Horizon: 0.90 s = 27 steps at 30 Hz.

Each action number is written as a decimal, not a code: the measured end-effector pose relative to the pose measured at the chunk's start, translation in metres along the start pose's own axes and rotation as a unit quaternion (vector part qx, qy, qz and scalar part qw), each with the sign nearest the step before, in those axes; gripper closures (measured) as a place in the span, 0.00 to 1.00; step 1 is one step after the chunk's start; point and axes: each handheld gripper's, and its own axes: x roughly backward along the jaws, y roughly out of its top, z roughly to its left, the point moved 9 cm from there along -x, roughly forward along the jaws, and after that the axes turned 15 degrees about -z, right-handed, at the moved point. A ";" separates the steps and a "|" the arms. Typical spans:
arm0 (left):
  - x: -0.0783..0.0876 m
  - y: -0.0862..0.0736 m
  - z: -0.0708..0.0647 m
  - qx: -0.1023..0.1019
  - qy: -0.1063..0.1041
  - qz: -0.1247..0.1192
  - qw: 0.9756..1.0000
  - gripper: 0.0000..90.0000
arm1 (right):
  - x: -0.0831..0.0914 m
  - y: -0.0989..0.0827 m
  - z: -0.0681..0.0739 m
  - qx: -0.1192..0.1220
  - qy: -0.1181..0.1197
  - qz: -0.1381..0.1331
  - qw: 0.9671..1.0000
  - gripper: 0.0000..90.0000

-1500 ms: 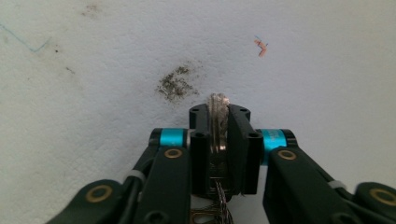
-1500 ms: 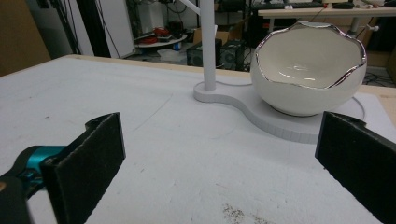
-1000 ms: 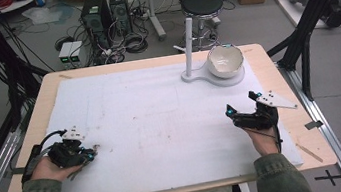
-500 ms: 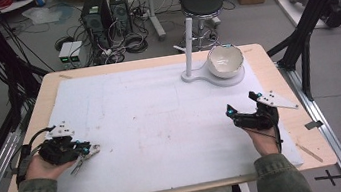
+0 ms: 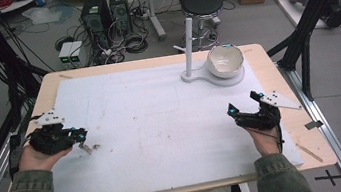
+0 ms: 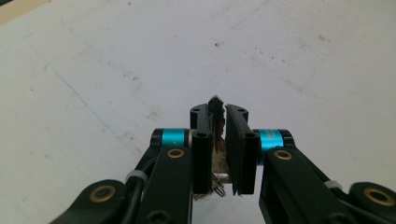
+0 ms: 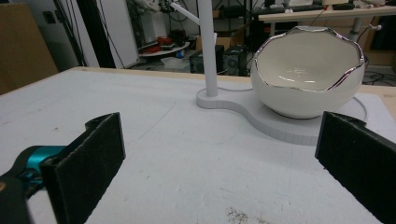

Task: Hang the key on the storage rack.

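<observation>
1. Gripping a small metallic clip-like piece (image 6: 218, 140), my left gripper (image 5: 79, 138) sits low at the tabletop's (image 5: 160, 112) left edge. Its fingers (image 6: 201, 154) are drawn narrow around the piece, which pokes out above and below them. What the piece is, I cannot tell.
2. I judge the hold thin: the piece stands edge-on between the pads, so a tilt or a loosened squeeze could let it twist out onto the white mat.
3. My left hand (image 5: 41, 157) lies palm-down, forearm coming in from the near edge, gripper pointing right across the mat.
4. A tiny speck (image 5: 96, 147) lies on the mat just beside the left gripper's tip.
5. At back right, a white egg-shaped bowl (image 7: 308, 70) rests on a white stand base (image 7: 252, 109) with an upright post.
6. My right gripper (image 5: 247, 113) hovers near the right edge, fingers (image 7: 93, 158) spread wide and empty, aimed at the bowl, well apart from it.
7. Sweeping forward carelessly could, I judge, knock the bowl off its base.
</observation>
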 end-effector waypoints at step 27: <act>-0.029 0.091 0.011 -0.024 -0.013 -0.003 1.000 0.90 | -0.001 0.000 0.001 -0.007 0.007 0.000 1.000 0.01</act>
